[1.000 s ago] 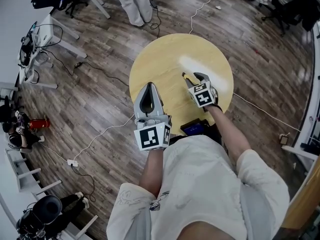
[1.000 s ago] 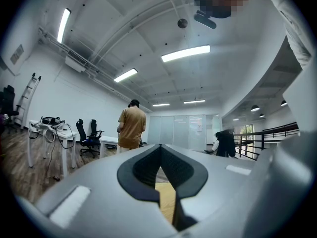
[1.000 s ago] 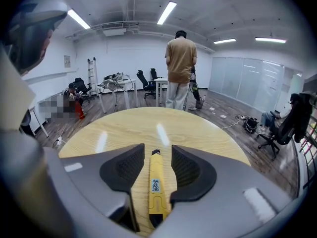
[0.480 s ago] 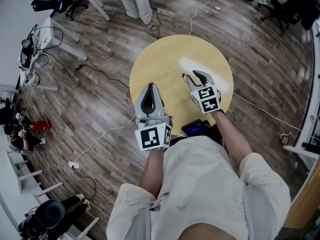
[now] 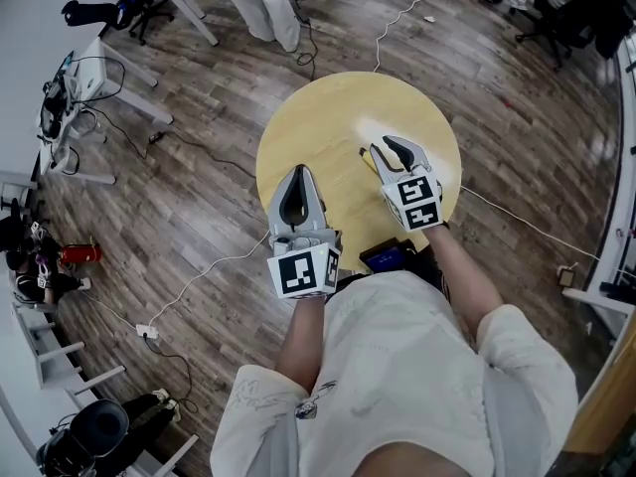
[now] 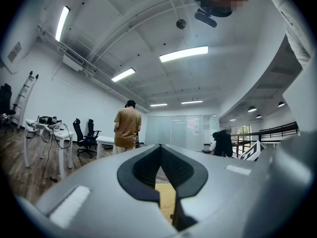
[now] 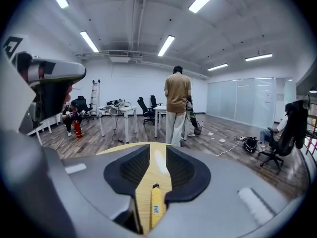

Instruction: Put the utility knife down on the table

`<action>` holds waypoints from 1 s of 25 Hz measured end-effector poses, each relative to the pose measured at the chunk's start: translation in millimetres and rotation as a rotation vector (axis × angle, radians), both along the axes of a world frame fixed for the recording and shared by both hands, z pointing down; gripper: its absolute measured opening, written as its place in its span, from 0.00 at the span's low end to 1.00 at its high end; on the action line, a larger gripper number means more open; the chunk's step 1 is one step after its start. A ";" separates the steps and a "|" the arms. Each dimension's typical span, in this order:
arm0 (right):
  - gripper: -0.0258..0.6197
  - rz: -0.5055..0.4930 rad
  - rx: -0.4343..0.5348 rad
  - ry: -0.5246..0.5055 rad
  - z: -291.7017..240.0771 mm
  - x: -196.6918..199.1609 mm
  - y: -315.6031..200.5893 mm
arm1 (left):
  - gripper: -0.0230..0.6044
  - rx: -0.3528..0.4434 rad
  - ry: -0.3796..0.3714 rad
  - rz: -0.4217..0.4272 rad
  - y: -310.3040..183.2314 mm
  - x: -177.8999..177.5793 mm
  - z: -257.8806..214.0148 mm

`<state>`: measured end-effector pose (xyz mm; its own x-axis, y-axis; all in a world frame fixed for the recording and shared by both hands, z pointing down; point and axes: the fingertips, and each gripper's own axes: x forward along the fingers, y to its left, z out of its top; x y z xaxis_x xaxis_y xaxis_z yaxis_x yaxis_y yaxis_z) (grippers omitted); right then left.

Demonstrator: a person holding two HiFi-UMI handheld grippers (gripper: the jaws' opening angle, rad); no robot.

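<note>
R claw (image 7: 157,148), jaws half apart & just closing, holds nothing; knife (image 7: 155,207) lies on counter (image 5: 318,117) below it, so job prob. done. L claw (image 6: 159,147) shut, idle.

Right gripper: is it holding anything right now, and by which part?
Nothing is held. The jaws of the right gripper have just been closing but stand apart, gripping nothing; the knife lies on the table below, seen through the gap.

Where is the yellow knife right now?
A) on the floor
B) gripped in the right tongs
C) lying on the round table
C: the utility knife lies flat on the table beneath the right tongs, whose jaws have just been closing yet stand apart, gripping nothing.
</note>
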<state>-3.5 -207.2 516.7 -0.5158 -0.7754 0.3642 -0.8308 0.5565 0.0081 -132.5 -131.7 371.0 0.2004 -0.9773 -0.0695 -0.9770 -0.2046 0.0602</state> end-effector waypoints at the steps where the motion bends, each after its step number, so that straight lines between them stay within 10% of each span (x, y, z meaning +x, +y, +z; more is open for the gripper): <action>1: 0.20 0.000 0.004 0.001 -0.3 -0.6 -0.7 | 0.06 -0.001 -0.001 0.000 -0.6 -0.4 1.5; 25: 0.05 0.003 0.156 -0.128 -74.9 -3.4 10.2 | 0.06 0.005 0.008 0.016 -9.4 0.7 12.1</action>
